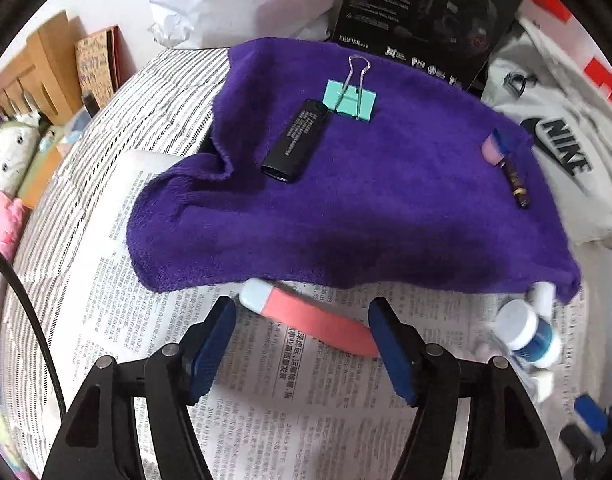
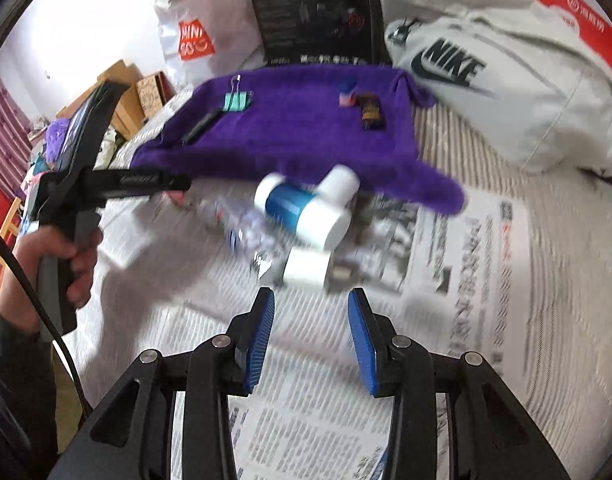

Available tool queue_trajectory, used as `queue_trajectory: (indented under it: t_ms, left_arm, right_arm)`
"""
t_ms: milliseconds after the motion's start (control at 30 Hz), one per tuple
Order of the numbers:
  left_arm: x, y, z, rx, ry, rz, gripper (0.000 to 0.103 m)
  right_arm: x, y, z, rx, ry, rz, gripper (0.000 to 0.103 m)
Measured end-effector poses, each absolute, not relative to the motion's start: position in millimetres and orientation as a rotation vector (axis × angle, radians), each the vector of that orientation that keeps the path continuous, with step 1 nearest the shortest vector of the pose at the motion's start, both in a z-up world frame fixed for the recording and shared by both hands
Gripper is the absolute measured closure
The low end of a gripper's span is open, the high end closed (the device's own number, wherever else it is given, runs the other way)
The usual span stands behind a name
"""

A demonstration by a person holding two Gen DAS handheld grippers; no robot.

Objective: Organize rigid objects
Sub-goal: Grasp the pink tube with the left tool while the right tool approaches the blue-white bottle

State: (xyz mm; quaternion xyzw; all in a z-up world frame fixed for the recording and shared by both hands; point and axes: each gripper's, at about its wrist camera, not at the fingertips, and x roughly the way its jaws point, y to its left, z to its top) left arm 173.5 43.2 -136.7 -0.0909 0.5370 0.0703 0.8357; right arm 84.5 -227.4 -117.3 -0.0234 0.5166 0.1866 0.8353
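Observation:
A purple towel [image 1: 366,200] [image 2: 298,136] lies on newspaper. On it rest a teal binder clip [image 1: 351,98] [image 2: 237,100], a black lighter [image 1: 296,140] [image 2: 202,124], a pink-and-blue eraser [image 1: 494,148] [image 2: 347,94] and a small dark battery [image 1: 516,184] [image 2: 371,112]. A pink-and-white tube [image 1: 310,314] lies on the paper just in front of my open left gripper [image 1: 302,320]. A blue-and-white bottle [image 1: 530,336] [image 2: 302,210] and white cylinders [image 2: 308,268] lie just ahead of my open right gripper [image 2: 311,300], blurred.
Newspaper [image 1: 290,412] [image 2: 466,264] covers a striped bedsheet [image 1: 146,92]. Behind the towel stand a white shopping bag [image 1: 242,0], a black box [image 1: 426,12] and a grey Nike bag [image 2: 494,72]. A hand [image 2: 66,256] holds the left gripper's handle.

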Motion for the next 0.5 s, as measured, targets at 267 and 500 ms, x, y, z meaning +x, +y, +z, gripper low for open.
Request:
queue_trajectory:
  t_ms: [267,500]
  left_arm:
    - [145.4,41.4,-137.1,-0.032,1.139,0.152,0.033]
    - [126.9,61.2,-139.2,-0.057,1.129,0.093,0.032]
  right_arm:
    - [78.2,-232.7,-119.8,-0.03,1.085,0.386,0.064]
    - [79.2,-226.6,-124.7,-0.026,1.091,0.408,0.064]
